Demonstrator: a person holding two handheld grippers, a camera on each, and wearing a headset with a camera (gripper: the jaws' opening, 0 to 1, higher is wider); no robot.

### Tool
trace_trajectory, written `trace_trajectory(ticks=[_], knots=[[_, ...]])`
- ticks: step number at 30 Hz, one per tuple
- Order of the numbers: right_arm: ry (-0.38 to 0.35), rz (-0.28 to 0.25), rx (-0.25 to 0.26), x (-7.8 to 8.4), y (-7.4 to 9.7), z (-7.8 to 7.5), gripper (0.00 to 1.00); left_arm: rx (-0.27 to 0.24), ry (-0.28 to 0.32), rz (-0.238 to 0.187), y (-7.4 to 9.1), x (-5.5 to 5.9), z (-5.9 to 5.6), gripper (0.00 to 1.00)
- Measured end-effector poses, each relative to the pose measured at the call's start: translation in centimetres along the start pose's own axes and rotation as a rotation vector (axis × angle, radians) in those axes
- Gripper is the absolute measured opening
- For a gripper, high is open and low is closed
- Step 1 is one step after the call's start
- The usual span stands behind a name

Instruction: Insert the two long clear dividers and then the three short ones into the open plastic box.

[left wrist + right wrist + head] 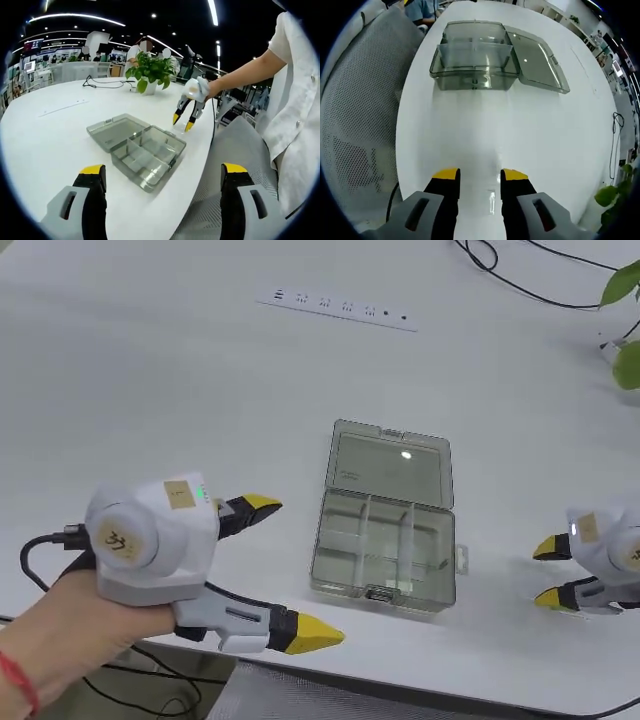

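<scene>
At the left, the left gripper (292,568) is held over the table (180,380), jaws spread wide and empty. In the centre the open plastic box (322,552) is set, its lid (392,458) laid back, with clear dividers (371,528) standing inside; their number cannot be told. At the right, the right gripper (550,573) is parted and empty. Any divider still missing is best pinched at its top edge and lowered square into its slots.

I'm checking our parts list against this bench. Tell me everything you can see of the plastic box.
The box is smoky, see-through grey plastic, rectangular, sitting flat on the white table near its front edge. Its hinged lid lies fully open behind the tray, and a latch sits on the front wall. Clear dividers stand inside, splitting it into compartments; their count is unclear. Only the table touches it.
</scene>
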State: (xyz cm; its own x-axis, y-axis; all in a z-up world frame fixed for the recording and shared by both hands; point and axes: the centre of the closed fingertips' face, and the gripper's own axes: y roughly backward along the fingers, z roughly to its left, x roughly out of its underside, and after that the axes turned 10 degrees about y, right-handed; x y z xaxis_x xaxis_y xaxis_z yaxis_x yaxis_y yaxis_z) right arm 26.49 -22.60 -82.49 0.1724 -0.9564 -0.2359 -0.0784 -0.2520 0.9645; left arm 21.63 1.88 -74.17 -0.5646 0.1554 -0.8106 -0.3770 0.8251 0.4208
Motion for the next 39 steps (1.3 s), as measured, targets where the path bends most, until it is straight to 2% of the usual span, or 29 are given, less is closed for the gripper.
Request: trace_trajectory(ticks=[2, 5, 8, 9, 11, 14, 18, 21, 23, 24, 27, 28, 30, 33, 34, 39], knots=[[0.016, -0.027, 0.034, -1.6, 1.1, -0.2, 0.32, 0.003, 0.006, -0.008, 0.0, -0.4, -0.2, 0.97], [0.011, -0.077, 0.059, -4.0, 2.6, 0.0, 0.32, 0.011, 0.006, -0.024, -0.2, -1.1, -0.6, 0.96], [0.038, -0.107, 0.102, -6.3, 4.2, -0.1, 0.32, 0.019, 0.005, -0.025, -0.5, -1.5, -1.1, 0.96], [0.044, -0.132, 0.121, -7.5, 4.9, -0.2, 0.32, 0.020, 0.003, -0.024, -0.7, -1.7, -1.3, 0.95], [0.044, -0.157, 0.134, -9.0, 6.0, -0.1, 0.32, 0.027, 0.007, -0.026, -0.9, -1.9, -1.6, 0.94], [0.063, -0.175, 0.157, -10.5, 7.0, 0.0, 0.32, 0.036, 0.024, -0.036, -1.2, -2.5, -2.1, 0.91], [0.070, -0.199, 0.180, -12.2, 8.2, 0.2, 0.32, 0.053, 0.078, -0.053, -1.6, -3.2, -2.6, 0.88], [0.081, -0.211, 0.200, -13.6, 8.9, 0.6, 0.32, 0.076, 0.165, -0.080, -1.8, -4.0, -3.3, 0.84], [0.094, -0.212, 0.219, -14.4, 9.5, 0.7, 0.32, 0.103, 0.195, -0.090, -1.9, -4.7, -3.9, 0.79], [0.092, -0.219, 0.225, -14.9, 9.8, 0.7, 0.32, 0.110, 0.235, -0.093, -2.1, -5.0, -4.3, 0.76], [0.099, -0.222, 0.241, -15.8, 10.2, 1.0, 0.32, 0.143, 0.277, -0.118, -2.4, -5.9, -5.1, 0.70], [0.104, -0.219, 0.246, -16.0, 10.3, 1.0, 0.32, 0.150, 0.323, -0.127, -2.6, -6.2, -5.4, 0.68], [0.111, -0.221, 0.255, -16.5, 10.6, 1.2, 0.32, 0.165, 0.362, -0.122, -2.9, -6.3, -5.6, 0.62], [0.111, -0.226, 0.262, -17.0, 10.9, 1.3, 0.32, 0.167, 0.387, -0.108, -3.3, -6.2, -5.9, 0.50], [0.109, -0.231, 0.265, -17.3, 11.0, 1.4, 0.32, 0.178, 0.421, -0.091, -3.5, -6.0, -6.2, 0.47], [0.117, -0.242, 0.276, -18.4, 11.3, 1.7, 0.32, 0.216, 0.486, -0.101, -3.8, -6.1, -7.2, 0.38]])
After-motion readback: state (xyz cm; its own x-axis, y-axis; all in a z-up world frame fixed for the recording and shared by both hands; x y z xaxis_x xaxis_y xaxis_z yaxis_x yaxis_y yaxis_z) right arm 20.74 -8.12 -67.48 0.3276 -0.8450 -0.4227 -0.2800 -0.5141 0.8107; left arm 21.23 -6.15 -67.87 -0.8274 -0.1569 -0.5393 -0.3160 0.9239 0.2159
